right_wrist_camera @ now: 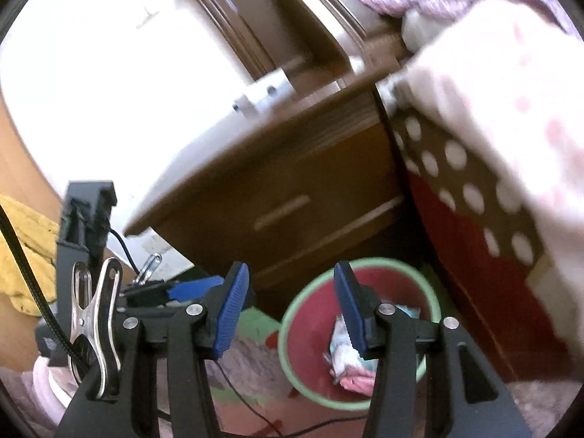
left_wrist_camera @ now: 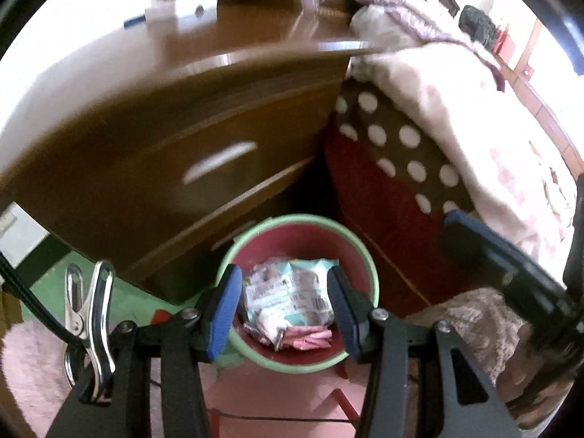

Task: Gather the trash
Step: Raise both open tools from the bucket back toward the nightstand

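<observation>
Hovering above a red bin (left_wrist_camera: 303,235) with a green rim, left gripper (left_wrist_camera: 284,310) standing partly open and gripping nothing; lying inside the bin below, a crumpled wrapper (left_wrist_camera: 288,292). Hanging just left of the bin, right gripper (right_wrist_camera: 288,310), likewise parted and empty.

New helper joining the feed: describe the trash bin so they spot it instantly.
Find the brown wooden nightstand beside the bed's polka-dot cover. On the floor at its foot stands the round bin: red inside, pale green rim, crumpled wrappers in it.
</observation>
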